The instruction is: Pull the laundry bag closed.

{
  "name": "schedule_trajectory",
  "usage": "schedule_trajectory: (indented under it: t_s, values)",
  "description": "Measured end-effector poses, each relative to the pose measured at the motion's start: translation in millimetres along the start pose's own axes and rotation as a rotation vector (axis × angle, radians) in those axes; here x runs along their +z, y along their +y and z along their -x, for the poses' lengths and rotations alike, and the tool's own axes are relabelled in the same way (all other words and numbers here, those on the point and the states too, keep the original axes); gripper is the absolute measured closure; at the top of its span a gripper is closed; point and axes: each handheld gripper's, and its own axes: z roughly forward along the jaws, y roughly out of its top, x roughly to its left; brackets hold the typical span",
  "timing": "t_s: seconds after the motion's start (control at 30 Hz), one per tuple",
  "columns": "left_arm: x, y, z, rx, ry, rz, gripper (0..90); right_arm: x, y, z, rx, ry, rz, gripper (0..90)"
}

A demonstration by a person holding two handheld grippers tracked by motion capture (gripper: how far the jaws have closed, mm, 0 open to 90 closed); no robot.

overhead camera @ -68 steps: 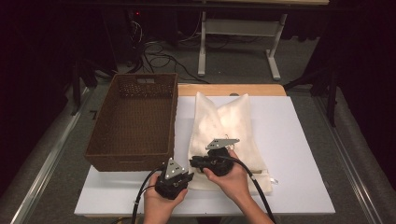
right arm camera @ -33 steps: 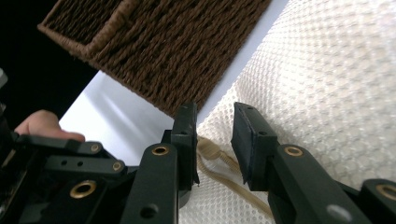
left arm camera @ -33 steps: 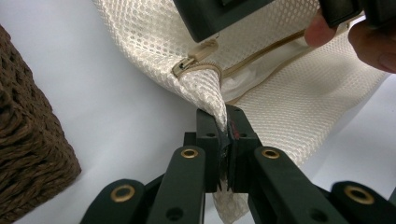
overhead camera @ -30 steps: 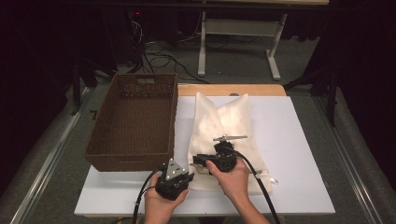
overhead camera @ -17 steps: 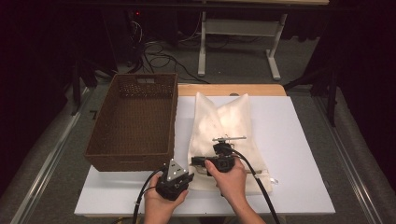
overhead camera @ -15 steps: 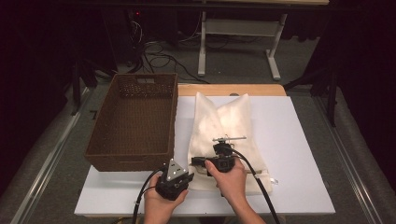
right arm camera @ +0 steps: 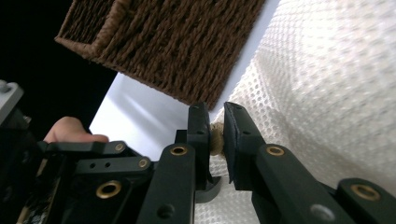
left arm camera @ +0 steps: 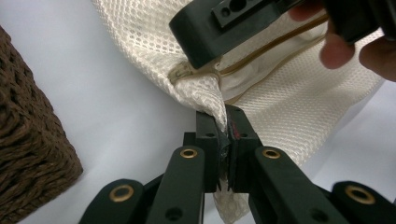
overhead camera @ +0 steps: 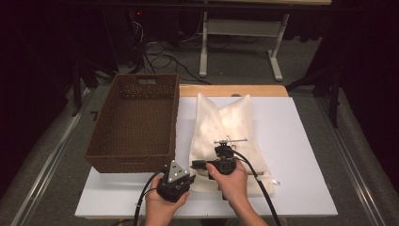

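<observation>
Right gripper (right arm camera: 215,135) jaws have just been closing and now pinch the mesh bag (overhead camera: 230,127) edge beside the left gripper (left arm camera: 223,140), itself clamped on the bag's near corner, bag flat on table (overhead camera: 306,141) beside basket (overhead camera: 136,122), likely ready to open.

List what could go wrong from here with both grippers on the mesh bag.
1. The left gripper pinches only a thin fold of the mesh bag; a pull may slip it free or snag the netting.
2. The right gripper, whose jaws have just been closing, grips a small tan piece at the bag's edge; it might pop out.
3. The wicker basket stands close, so a lifted bag may catch its wall.
</observation>
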Motion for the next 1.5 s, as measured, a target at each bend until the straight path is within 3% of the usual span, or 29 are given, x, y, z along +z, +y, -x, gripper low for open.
schedule_trajectory:
  t_s: [0.07,0.23,0.33,0.43,0.5,0.57,0.67,0.77,0.97,1.1,1.2,1.3,1.4,1.5]
  values:
    - [0.3,-0.3,-0.4,-0.003,-0.002,-0.001,85.5,-0.1,-0.9,-1.7,-0.001,0.000,-0.001,87.8]
    - [-0.2,-0.6,-4.5,-0.023,-0.025,-0.009,84.7,-2.1,-3.1,-4.4,-0.062,-0.010,0.024,88.4]
    - [-1.2,-1.3,-9.3,-0.069,-0.052,0.006,83.3,-5.2,-3.5,-5.4,-0.097,-0.004,0.043,88.4]
    - [-1.2,0.2,-17.6,-0.138,-0.131,0.033,74.2,-8.7,-3.2,-2.9,-0.112,0.013,0.050,88.4]
    - [-0.3,1.4,-23.1,-0.192,-0.158,0.050,70.1,-8.8,-4.1,-2.2,-0.126,0.019,0.048,88.4]
    - [0.2,2.1,-24.9,-0.186,-0.140,0.046,73.0,-8.8,-5.3,-2.1,-0.134,0.020,0.050,88.4]
    - [1.1,2.3,-22.4,-0.143,-0.116,0.036,84.6,-8.3,-6.5,-0.5,-0.135,0.028,0.057,88.3]
    - [0.8,3.0,-19.6,-0.111,-0.097,0.041,86.3,-7.7,-6.9,1.3,-0.109,0.038,0.059,87.9]
    - [1.0,3.9,-16.8,-0.089,-0.078,0.047,86.5,-6.0,-8.7,1.1,-0.078,0.047,0.053,83.3]
    - [1.3,3.7,-15.6,-0.078,-0.065,0.048,86.5,-4.7,-10.4,0.4,-0.062,0.034,0.057,85.9]
    - [1.1,3.7,-15.8,-0.085,-0.069,0.054,86.7,-5.3,-11.3,0.4,-0.064,0.013,0.063,88.0]
    - [1.3,2.0,-17.8,-0.119,-0.094,0.061,87.3,-6.0,-12.6,-0.7,-0.093,0.005,0.063,88.3]
    - [1.3,1.1,-16.4,-0.132,-0.084,0.079,87.8,-7.0,-14.5,-0.6,-0.120,-0.002,0.076,88.4]
    - [0.9,0.3,-18.7,-0.176,-0.099,0.098,88.1,-9.4,-16.4,1.1,-0.139,-0.013,0.097,88.5]
